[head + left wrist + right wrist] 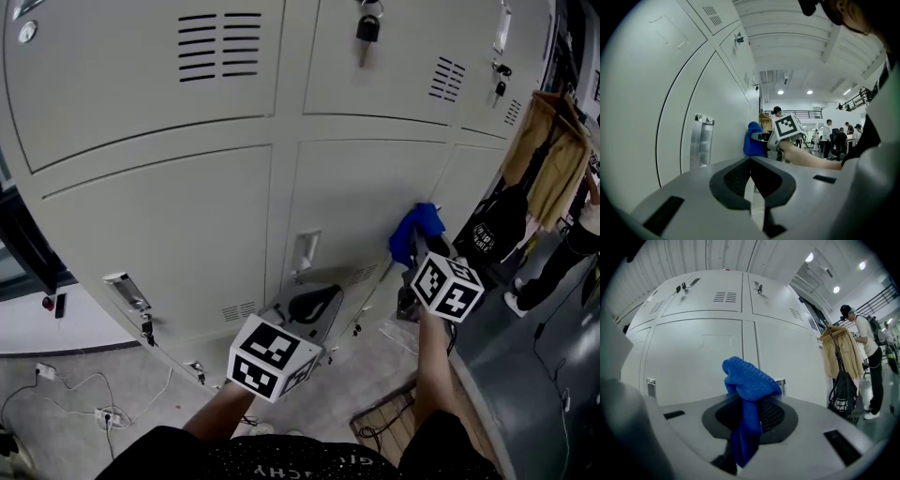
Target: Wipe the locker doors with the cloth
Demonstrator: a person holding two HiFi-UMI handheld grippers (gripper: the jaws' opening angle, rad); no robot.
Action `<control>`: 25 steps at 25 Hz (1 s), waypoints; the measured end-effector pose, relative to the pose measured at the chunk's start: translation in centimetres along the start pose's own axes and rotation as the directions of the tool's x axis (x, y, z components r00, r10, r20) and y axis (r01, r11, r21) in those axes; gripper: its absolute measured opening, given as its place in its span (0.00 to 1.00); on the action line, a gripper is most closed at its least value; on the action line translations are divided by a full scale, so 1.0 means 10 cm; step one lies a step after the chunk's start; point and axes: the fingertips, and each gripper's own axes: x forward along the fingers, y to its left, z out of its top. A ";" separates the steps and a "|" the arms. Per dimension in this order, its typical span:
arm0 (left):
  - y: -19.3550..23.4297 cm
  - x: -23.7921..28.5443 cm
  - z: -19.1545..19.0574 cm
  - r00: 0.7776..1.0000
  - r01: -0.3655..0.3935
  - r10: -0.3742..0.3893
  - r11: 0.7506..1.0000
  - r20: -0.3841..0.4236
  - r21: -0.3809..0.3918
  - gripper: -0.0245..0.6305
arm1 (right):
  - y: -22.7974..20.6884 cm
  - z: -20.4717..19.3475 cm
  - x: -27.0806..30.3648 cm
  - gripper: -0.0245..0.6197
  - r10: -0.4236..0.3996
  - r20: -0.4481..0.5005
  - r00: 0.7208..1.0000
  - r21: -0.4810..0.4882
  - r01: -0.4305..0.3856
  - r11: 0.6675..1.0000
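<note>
Grey locker doors fill the head view. My right gripper is shut on a blue knitted cloth, held at the lower door right of the recessed metal handle. In the right gripper view the cloth bunches above the jaws of the right gripper and hangs down between them. My left gripper is shut and empty, low in front of the lower doors. The left gripper view has its closed jaws, the cloth by the door and the right gripper's marker cube.
A padlock hangs on an upper door. To the right, jackets and a black bag hang on a rack, with a person beside them. Cables and a wooden crate lie on the floor. Several people stand far off.
</note>
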 end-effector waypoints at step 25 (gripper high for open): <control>0.29 -0.40 -0.20 0.996 -0.086 0.085 0.995 -0.020 -0.046 0.05 | 1.88 -0.54 -0.38 0.16 0.376 -0.112 0.920 -0.052 -0.384 0.922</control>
